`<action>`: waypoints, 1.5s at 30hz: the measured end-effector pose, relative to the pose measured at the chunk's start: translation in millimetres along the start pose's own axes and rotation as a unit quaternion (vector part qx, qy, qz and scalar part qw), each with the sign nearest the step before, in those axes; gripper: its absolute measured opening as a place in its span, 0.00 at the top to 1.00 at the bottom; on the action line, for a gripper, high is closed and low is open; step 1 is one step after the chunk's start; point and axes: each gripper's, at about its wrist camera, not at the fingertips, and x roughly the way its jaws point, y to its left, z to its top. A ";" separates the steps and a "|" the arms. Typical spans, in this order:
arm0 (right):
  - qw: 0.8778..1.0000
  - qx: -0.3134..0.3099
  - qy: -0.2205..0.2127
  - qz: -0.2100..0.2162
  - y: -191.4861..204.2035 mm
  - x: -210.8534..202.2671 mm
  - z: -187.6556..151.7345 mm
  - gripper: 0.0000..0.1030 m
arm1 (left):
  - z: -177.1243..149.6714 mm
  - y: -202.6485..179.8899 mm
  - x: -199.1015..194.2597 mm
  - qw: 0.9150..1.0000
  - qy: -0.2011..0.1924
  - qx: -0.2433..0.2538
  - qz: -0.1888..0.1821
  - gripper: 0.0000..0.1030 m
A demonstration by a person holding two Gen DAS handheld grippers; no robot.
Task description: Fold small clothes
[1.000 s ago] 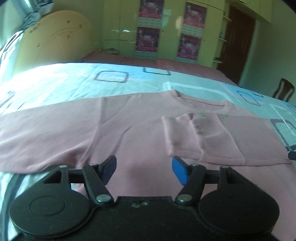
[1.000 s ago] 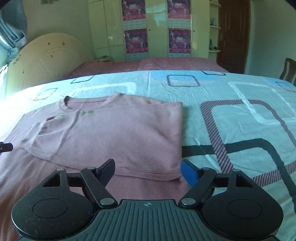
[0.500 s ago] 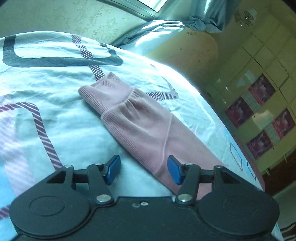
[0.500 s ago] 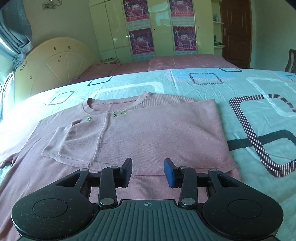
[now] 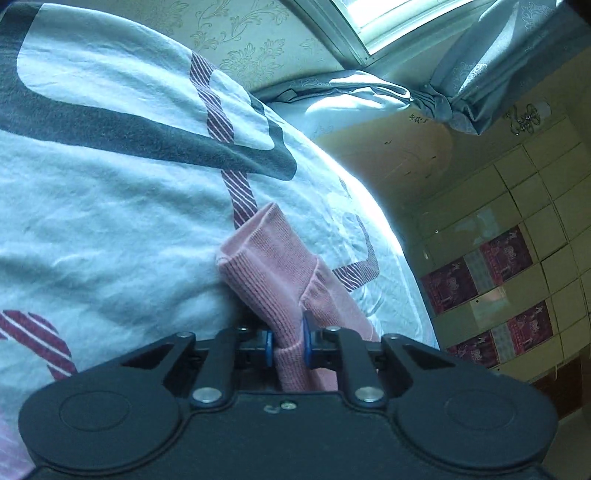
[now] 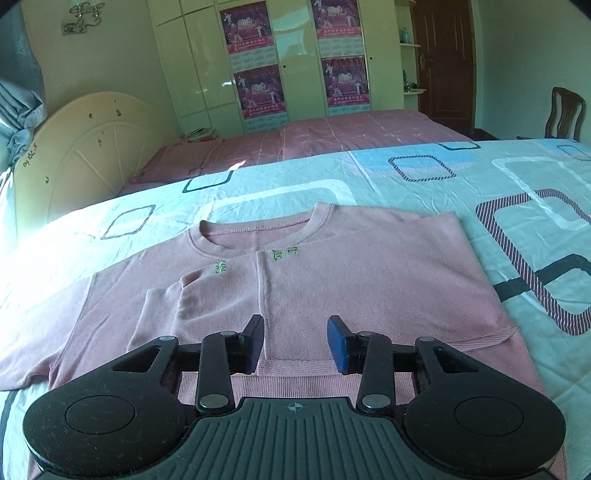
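pink top [image 6: 332, 288] on patterned bedsheet [image 6: 480, 177]; left jaws closing on its cuff [image 5: 273, 273], right jaws apart, empty.

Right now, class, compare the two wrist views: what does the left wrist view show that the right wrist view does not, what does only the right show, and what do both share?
Only the left wrist view: the left tool closing, with the pink cuff between its pads, plus a window and curtain.

Only the right wrist view: the right tool empty above the shirt, whose collar and folded-in sleeve show; a second bed, door, chair.

Both: the patterned sheet, the wardrobe posters.
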 end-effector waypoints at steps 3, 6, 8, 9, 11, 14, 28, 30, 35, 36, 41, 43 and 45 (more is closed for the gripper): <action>1.000 0.005 0.000 -0.002 -11.4 -0.1 2.0 0.62 | -2.0 -23.8 0.5 0.999 -0.013 0.033 -0.009 0.88; 1.000 0.009 0.001 -0.003 -27.3 1.6 2.8 0.62 | -18.6 -68.0 2.5 0.996 -0.009 0.079 -0.036 0.88; 1.000 0.011 0.001 -0.001 -39.3 4.2 3.5 0.62 | -38.6 -101.7 5.2 0.992 0.004 0.118 -0.054 0.89; 1.000 0.014 0.001 0.000 -45.2 5.2 3.9 0.62 | -54.5 -124.2 6.5 0.987 0.013 0.143 -0.066 0.89; 1.000 0.022 0.000 0.005 -59.5 7.1 4.9 0.62 | -91.2 -164.8 6.4 0.976 0.033 0.193 -0.091 0.89; 1.000 0.029 0.000 0.011 -80.2 9.4 6.8 0.62 | -153.2 -222.5 7.8 0.956 0.062 0.260 -0.124 0.89; 0.997 0.072 0.007 0.026 -164.4 -11.6 1.8 0.62 | -406.0 -330.3 23.3 0.836 0.208 0.479 -0.168 0.90; 0.996 0.080 0.015 0.035 -172.5 -15.0 0.1 0.62 | -429.0 -327.0 31.9 0.820 0.240 0.493 -0.162 0.87; 0.992 0.101 0.035 0.060 -176.2 -17.0 -1.9 0.59 | -448.7 -322.2 22.4 0.801 0.254 0.511 -0.181 0.33; 0.992 0.105 0.035 0.066 -174.2 -16.9 -2.1 0.45 | -445.6 -320.5 16.3 0.802 0.246 0.516 -0.176 0.35; 0.984 0.108 0.035 0.136 -137.3 -1.7 5.2 0.36 | -392.4 -291.6 -29.7 0.832 0.202 0.490 -0.165 0.35; 0.980 0.108 0.043 0.160 -119.3 10.0 8.0 0.36 | -361.0 -266.0 -45.0 0.844 0.187 0.482 -0.140 0.37; 0.977 0.106 0.053 0.178 -99.3 26.7 11.2 0.36 | -333.6 -241.5 -54.9 0.851 0.172 0.485 -0.106 0.38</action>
